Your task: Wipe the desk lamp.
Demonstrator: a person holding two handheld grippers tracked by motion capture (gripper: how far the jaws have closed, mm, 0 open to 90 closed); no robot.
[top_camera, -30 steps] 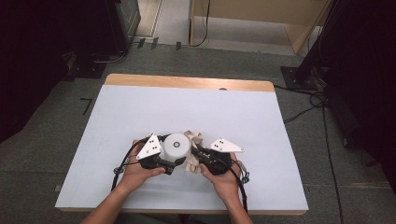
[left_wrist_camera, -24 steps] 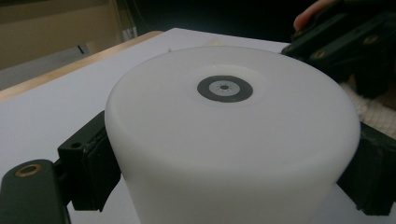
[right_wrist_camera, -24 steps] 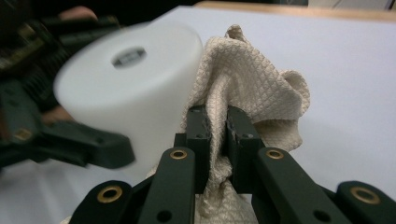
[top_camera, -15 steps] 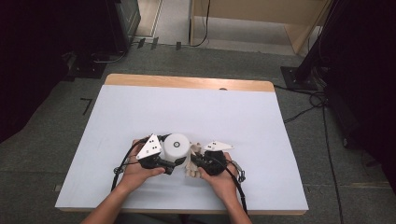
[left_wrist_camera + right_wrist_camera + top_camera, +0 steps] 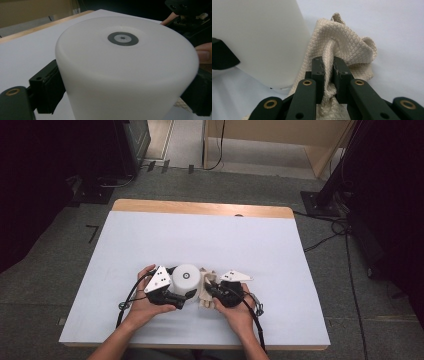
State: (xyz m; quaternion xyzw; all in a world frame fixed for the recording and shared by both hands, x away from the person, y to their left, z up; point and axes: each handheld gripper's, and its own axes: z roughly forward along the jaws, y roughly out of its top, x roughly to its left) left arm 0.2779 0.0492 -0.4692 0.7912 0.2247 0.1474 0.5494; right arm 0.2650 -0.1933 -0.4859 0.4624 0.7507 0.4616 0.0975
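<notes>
Two tools close together, left tool [image 5: 176, 292] still clamping white cup [image 5: 186, 278], right tool [image 5: 328, 68] pinching beige cloth [image 5: 342, 47], now pulled nearer.

the cup [image 5: 125, 75] is plain white with a grey ring on top. the cloth [image 5: 347, 47] is beige, diamond-woven. the desk [image 5: 210, 240] is pale blue-white.

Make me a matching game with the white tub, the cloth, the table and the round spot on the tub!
Things:
1. white plastic cylinder tub
2. beige waffle-weave cloth
3. pale blue table top
4. dark grey round spot

States:
A. pinched in the right gripper
B. sits in the middle of the tub's flat top
C. clamped between the jaws of the left gripper
D. has a wooden edge at the far side

Pairs: 1-C, 2-A, 3-D, 4-B
</notes>
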